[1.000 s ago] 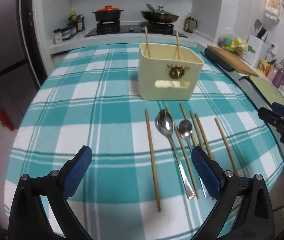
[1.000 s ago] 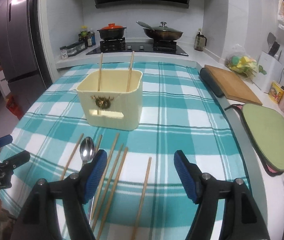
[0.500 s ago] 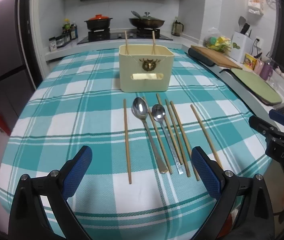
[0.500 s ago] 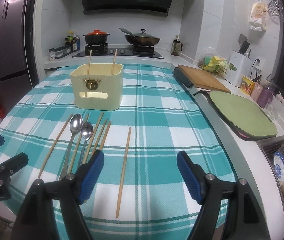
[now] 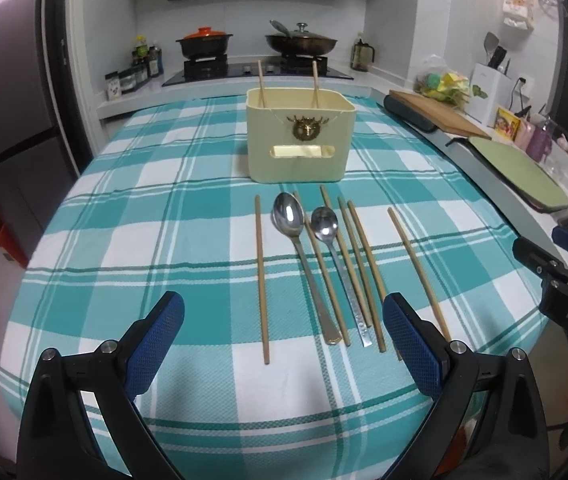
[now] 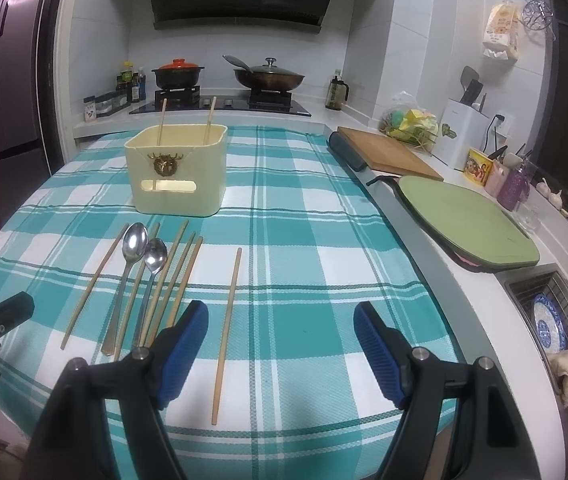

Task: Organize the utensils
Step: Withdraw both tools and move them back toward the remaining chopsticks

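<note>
At twelve o'clock, an orange-lidded pot (image 6: 177,72) and a lidded wok (image 6: 268,75) sit on the stove. A wooden board (image 6: 388,154) and green mat (image 6: 466,222) lie toward two o'clock.

Left gripper (image 5: 284,344) is hovering over the near edge of a teal-and-white checked tablecloth (image 5: 143,216), jaws standing wide apart with nothing between them. A cream holder (image 5: 300,144) is standing mid-table, 2 chopsticks (image 5: 260,82) leaning upright inside. In front of it, 2 spoons (image 5: 288,216) and 6 loose chopsticks (image 5: 261,276) are lying roughly parallel on the cloth. Right gripper (image 5: 564,276) is showing at the right edge, its state unclear here.
</note>
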The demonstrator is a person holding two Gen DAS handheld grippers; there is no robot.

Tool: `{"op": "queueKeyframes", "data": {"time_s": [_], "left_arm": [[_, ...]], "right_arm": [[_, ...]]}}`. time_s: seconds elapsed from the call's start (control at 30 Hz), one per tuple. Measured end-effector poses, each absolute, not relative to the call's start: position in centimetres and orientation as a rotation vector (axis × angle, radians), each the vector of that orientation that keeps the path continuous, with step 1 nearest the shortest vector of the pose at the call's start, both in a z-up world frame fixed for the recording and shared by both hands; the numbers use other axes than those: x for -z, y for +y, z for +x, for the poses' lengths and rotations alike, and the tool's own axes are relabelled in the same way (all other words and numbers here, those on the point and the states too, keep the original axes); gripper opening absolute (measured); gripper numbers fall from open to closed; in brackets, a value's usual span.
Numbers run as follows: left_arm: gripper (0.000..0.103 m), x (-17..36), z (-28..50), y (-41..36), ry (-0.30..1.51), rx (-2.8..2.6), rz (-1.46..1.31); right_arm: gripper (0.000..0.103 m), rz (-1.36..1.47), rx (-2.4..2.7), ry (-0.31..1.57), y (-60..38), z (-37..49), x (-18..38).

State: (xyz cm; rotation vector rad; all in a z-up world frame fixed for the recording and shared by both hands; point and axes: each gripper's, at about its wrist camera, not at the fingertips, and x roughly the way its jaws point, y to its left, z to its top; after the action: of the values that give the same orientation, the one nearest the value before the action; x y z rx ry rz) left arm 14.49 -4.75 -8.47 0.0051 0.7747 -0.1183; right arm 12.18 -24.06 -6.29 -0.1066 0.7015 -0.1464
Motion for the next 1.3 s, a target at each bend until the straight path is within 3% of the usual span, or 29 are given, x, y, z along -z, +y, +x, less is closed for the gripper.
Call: {"op": "queueKeyframes", "data": {"time_s": [0.9,1.3], "left_arm": [[0.1,14.6,16.1,1.1,0.937,-0.025,-0.102],[0.1,14.9,17.0,0.0,0.912,-0.035,-0.06]], "right_arm": [[0.077,-0.038,0.059,0.748,-25.0,12.5,10.6],[0.077,-0.018,0.036,0.789,-25.0,12.7,13.0]]}}
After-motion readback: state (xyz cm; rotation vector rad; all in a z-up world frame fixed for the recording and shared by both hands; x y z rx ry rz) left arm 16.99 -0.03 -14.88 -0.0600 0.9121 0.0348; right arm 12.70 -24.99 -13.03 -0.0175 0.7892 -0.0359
